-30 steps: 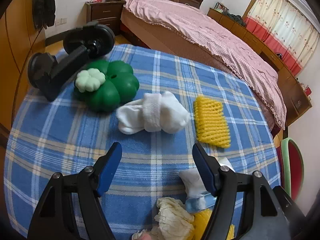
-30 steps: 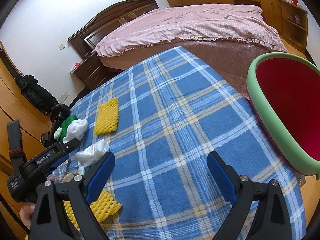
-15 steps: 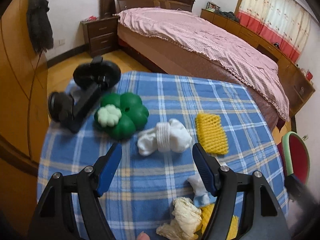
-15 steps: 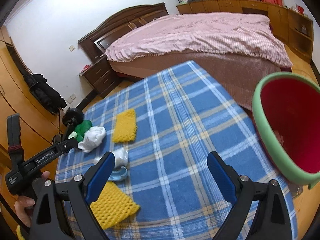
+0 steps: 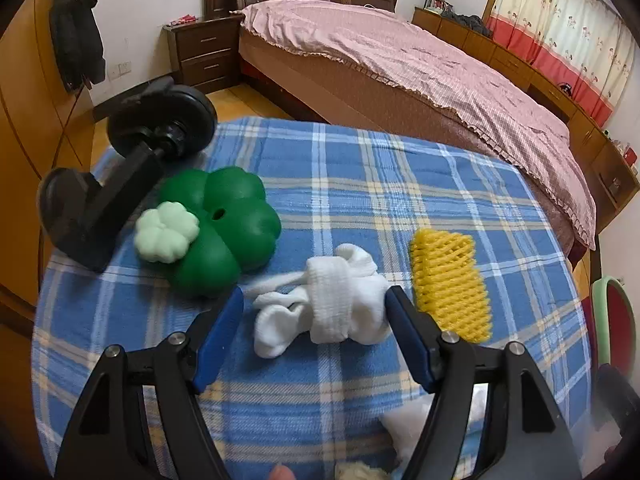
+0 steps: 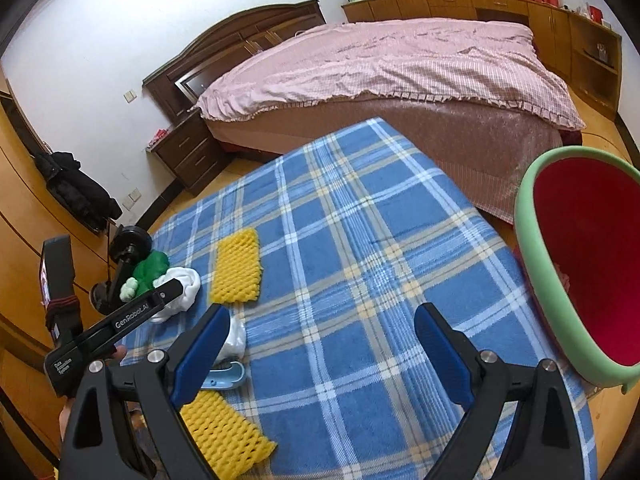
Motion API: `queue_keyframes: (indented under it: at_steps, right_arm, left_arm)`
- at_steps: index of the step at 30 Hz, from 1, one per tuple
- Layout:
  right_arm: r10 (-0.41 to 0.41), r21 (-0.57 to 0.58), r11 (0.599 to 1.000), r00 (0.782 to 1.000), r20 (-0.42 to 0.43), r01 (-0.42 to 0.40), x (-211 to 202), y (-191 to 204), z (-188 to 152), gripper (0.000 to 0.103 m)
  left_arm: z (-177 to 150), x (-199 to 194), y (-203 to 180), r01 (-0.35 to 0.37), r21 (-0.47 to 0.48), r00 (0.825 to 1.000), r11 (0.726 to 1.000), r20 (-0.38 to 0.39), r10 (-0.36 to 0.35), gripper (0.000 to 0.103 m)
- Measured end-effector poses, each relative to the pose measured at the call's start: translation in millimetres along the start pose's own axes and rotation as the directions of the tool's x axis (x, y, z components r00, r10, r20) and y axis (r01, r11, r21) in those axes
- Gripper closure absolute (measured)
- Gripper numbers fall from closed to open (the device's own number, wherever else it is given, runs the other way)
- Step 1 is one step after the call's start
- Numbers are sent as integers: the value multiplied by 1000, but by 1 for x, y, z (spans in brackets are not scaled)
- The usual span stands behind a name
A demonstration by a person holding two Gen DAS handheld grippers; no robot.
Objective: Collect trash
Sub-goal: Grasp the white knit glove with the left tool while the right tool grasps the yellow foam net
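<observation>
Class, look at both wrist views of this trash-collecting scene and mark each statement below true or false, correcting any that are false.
1. The left gripper is open, its blue fingers either side of the white sock bundle. True.
2. The right gripper is shut on a yellow foam net. False: it is open and holds nothing.
3. The red bin with the green rim stands beside the table's edge on the right of the right wrist view. True.
4. The pale green clover piece lies on the bed. False: it rests against the green clover-shaped toy on the plaid tablecloth.
5. Two yellow foam nets show in the right wrist view. True.
</observation>
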State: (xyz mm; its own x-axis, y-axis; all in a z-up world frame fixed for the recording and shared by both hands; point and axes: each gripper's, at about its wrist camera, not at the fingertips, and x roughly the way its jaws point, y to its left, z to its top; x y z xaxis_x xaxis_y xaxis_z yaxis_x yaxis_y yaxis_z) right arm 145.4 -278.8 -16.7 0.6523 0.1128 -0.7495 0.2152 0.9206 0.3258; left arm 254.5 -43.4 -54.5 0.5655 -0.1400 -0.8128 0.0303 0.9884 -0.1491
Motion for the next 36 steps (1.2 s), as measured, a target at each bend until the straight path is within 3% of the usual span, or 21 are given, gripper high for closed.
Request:
queue_keyframes:
  at_steps: [7,12,22,29,36]
  right_arm:
    - [-11,-3,1000,1000,-29,11,15,-3,-1,8]
    - [-16,-16,1000,999,-42,15,25,2,0,8]
    - [2,-113,994,998,-62,-9,46,34,6,8]
    - [15,-183,983,994,-105,-35,72,62,7,25]
    - [-2,-260,965,991,-134,-33,101,89,8,43]
  left_arm:
    - [-3,10,-3,24,-3,1000,1000,-11,-24,31]
    - [-4,5,2,62,-20,998,998,-4,-62,61]
    - [-14,-28,26,90,-52,994,995,65,-86,67]
    - [-24,-36,50,42,-100,996,994,82,-34,67]
    - [-30,-40,63,61,-137,994,989,94,-48,67]
